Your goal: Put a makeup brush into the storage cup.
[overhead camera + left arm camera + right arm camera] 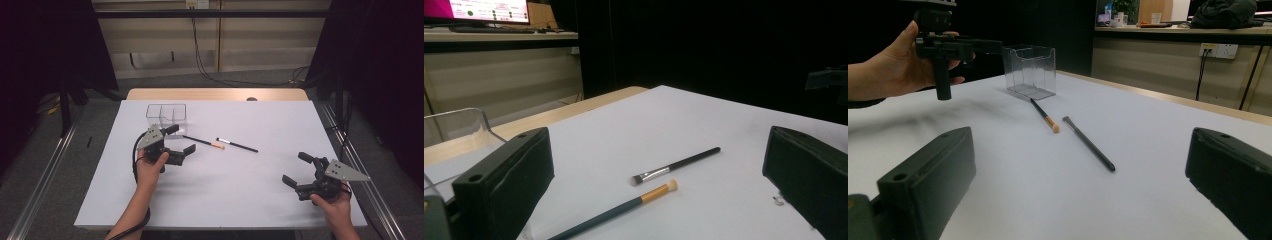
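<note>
So nothing's done yet: both slim makeup brushes, dark-teal w/ orange tip & black w/ silver ferrule, lie outside clear plastic box at 11 o'clock; your left gripper & right gripper gape empty.

I could read nothing in any of my views. A monitor stood on the far counter in my left hand-held gripper's view, showing a pink and white screen with lines of print, but the print was too small and blurred for me to make out a word. The brushes and the clear box bore no marks I could see.
</note>
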Demonstrator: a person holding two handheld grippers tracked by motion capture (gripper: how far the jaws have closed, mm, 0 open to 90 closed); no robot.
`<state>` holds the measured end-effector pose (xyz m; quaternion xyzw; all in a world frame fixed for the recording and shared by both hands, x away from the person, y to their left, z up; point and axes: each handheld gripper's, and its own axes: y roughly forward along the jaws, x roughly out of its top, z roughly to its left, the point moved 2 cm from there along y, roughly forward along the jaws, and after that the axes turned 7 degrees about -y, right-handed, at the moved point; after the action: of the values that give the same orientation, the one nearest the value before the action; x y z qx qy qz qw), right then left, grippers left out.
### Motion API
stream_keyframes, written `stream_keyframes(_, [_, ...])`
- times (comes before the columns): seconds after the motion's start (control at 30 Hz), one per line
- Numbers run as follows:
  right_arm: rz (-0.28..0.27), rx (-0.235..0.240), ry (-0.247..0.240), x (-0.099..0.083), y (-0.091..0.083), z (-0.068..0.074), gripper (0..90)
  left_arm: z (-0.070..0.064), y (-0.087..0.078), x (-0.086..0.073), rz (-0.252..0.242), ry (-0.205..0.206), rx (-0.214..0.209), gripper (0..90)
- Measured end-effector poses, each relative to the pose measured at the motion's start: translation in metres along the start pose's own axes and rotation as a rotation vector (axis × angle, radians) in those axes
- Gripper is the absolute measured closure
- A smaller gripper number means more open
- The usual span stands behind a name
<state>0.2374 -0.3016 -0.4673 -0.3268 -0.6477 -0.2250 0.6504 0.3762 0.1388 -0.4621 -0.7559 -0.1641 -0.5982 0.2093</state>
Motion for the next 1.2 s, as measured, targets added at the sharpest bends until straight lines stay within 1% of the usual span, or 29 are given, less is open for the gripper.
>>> stream_keyframes(0.03, [0.000,0.001,0.001,0.000,0.000,0.000,0.0,0.001,0.001,0.000,0.000,0.003,-0.004,0.0])
stream_keyframes(0.07, [0.001,-0.001,0.001,0.000,-0.001,0.000,0.0,0.000,0.003,0.000,-0.002,-0.004,-0.006,0.0])
stream_keyframes(0.1, [0.001,-0.001,0.000,0.000,-0.001,0.000,0.0,0.001,0.004,0.000,-0.001,0.001,-0.006,0.0])
stream_keyframes(0.3, [0.002,-0.004,0.001,0.000,-0.002,0.000,0.0,0.003,0.013,0.001,0.000,-0.003,-0.007,0.0])
stream_keyframes(0.43, [0.001,-0.003,0.001,-0.001,-0.003,0.000,0.0,0.006,0.019,0.000,-0.002,-0.010,-0.004,0.0])
stream_keyframes(0.47, [0.001,-0.003,0.001,-0.001,-0.003,0.000,0.0,0.007,0.022,-0.001,-0.002,-0.018,-0.001,0.0])
stream_keyframes(0.67, [0.000,-0.001,0.000,-0.001,-0.003,0.000,0.0,0.010,0.027,-0.002,0.005,-0.015,0.002,0.0])
stream_keyframes(0.83, [0.001,0.000,0.001,-0.001,-0.003,0.001,0.0,0.011,0.031,-0.001,0.002,-0.021,0.002,0.0])
stream_keyframes(0.93, [0.002,0.001,-0.001,-0.001,-0.003,0.001,0.0,0.012,0.035,0.000,0.016,-0.017,0.005,0.0])
stream_keyframes(1.03, [0.003,0.005,-0.004,0.000,-0.002,0.001,0.0,0.012,0.041,0.001,0.019,-0.014,0.002,0.0])
stream_keyframes(1.2, [0.005,0.006,-0.005,-0.001,-0.002,0.001,0.0,0.012,0.051,0.000,0.024,-0.023,-0.006,0.0])
